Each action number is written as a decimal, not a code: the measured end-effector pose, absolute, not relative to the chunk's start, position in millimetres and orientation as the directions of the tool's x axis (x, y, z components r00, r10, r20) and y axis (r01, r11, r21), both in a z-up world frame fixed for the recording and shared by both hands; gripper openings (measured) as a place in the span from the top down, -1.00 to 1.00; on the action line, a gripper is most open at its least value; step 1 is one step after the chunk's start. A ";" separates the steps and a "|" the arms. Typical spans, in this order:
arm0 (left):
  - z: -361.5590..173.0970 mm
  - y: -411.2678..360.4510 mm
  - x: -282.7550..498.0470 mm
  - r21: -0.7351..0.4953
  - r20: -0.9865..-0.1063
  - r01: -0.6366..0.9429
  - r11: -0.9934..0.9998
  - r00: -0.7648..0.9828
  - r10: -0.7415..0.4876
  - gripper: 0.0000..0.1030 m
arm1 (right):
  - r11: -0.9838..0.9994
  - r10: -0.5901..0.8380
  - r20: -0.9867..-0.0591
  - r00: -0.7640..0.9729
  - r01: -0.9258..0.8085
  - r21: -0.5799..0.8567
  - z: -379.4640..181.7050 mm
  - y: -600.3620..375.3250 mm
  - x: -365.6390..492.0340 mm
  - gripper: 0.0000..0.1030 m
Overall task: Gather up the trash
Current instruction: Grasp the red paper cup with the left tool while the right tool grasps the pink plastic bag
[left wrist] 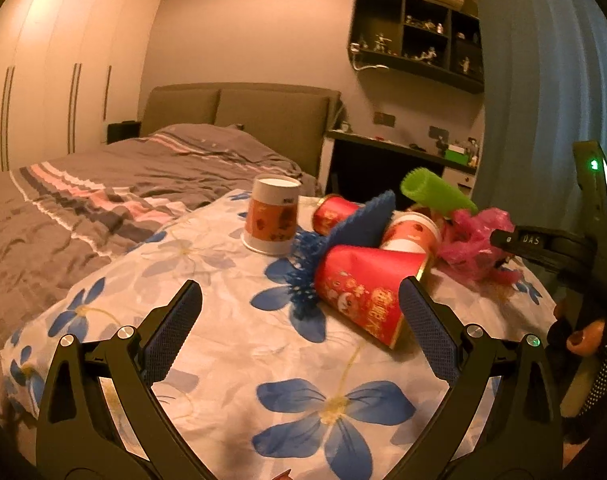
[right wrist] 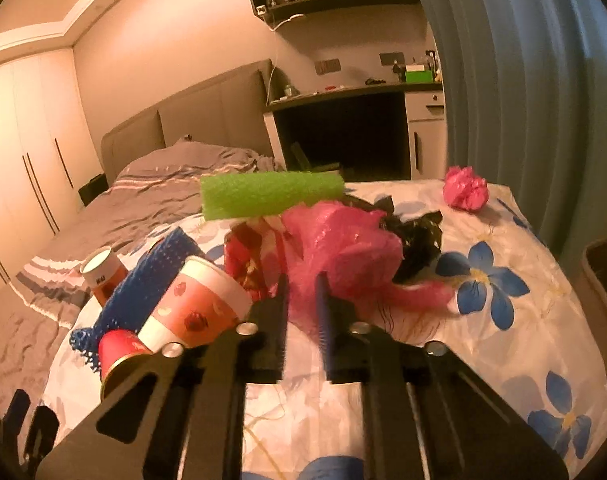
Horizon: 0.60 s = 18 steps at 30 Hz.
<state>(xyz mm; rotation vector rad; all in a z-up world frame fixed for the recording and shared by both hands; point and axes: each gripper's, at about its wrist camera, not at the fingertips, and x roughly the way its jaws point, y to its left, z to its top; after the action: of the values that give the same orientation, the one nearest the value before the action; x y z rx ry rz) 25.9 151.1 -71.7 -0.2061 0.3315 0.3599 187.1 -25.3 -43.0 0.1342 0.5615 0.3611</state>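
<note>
A pile of trash lies on a table with a blue-flowered cloth point(left wrist: 223, 360). A red paper cup point(left wrist: 363, 292) lies on its side just ahead of my open, empty left gripper point(left wrist: 301, 300). Behind it are a blue foam net point(left wrist: 359, 220), two more lying cups, a green foam tube point(left wrist: 435, 196) and an upside-down orange cup point(left wrist: 271, 216). My right gripper point(right wrist: 303, 296) is shut on a crumpled pink plastic bag point(right wrist: 339, 240). It also shows in the left wrist view point(left wrist: 475, 240). A black bag point(right wrist: 419, 236) lies behind it.
A small pink crumpled ball point(right wrist: 465, 192) lies at the table's far right corner. A bed with a grey striped cover point(left wrist: 103, 200) stands left of the table. A blue curtain point(right wrist: 523, 80) hangs at the right, and a desk point(right wrist: 343, 128) stands behind.
</note>
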 end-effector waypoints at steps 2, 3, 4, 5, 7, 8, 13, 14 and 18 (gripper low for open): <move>-72.6 146.2 28.0 -0.133 -0.353 -0.360 0.924 0.888 0.295 -0.88 | 0.930 0.367 -0.497 0.787 -0.297 0.217 -45.8 -29.4 183.8 0.94; -73.2 143.0 29.8 -0.128 -0.354 -0.348 0.929 0.891 0.285 -0.88 | 0.929 0.369 -0.495 0.787 -0.299 0.218 -46.7 -32.8 180.9 0.94; -74.1 140.5 31.8 -0.123 -0.357 -0.339 0.933 0.892 0.277 -0.88 | 0.929 0.370 -0.493 0.787 -0.299 0.220 -47.1 -36.1 178.9 0.95; -75.0 138.3 33.8 -0.120 -0.362 -0.331 0.936 0.893 0.269 -0.88 | 0.928 0.371 -0.490 0.789 -0.298 0.223 -47.1 -40.8 174.8 0.95; -77.9 133.9 39.2 -0.115 -0.377 -0.319 0.941 0.890 0.256 -0.87 | 0.926 0.376 -0.483 0.791 -0.302 0.225 -46.5 -49.4 167.2 0.96; -79.2 132.1 42.3 -0.111 -0.385 -0.314 0.943 0.888 0.250 -0.83 | 0.926 0.377 -0.475 0.795 -0.306 0.221 -45.2 -54.2 161.8 0.96; -83.7 123.8 59.2 -0.082 -0.424 -0.296 0.952 0.874 0.236 -0.53 | 0.927 0.375 -0.439 0.817 -0.318 0.200 -37.8 -75.1 140.5 0.96; -84.5 122.3 62.8 -0.081 -0.434 -0.290 0.953 0.871 0.229 -0.42 | 0.926 0.376 -0.432 0.820 -0.321 0.198 -37.2 -79.3 136.2 0.96; -90.1 116.7 77.4 -0.061 -0.485 -0.285 0.957 0.846 0.221 -0.09 | 0.925 0.380 -0.415 0.827 -0.330 0.189 -35.3 -92.2 124.2 0.96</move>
<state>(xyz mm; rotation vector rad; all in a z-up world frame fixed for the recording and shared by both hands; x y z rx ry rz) 77.4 116.7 -90.1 -0.1331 0.4949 0.2676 124.2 -92.2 -35.3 0.1107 0.4629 0.3778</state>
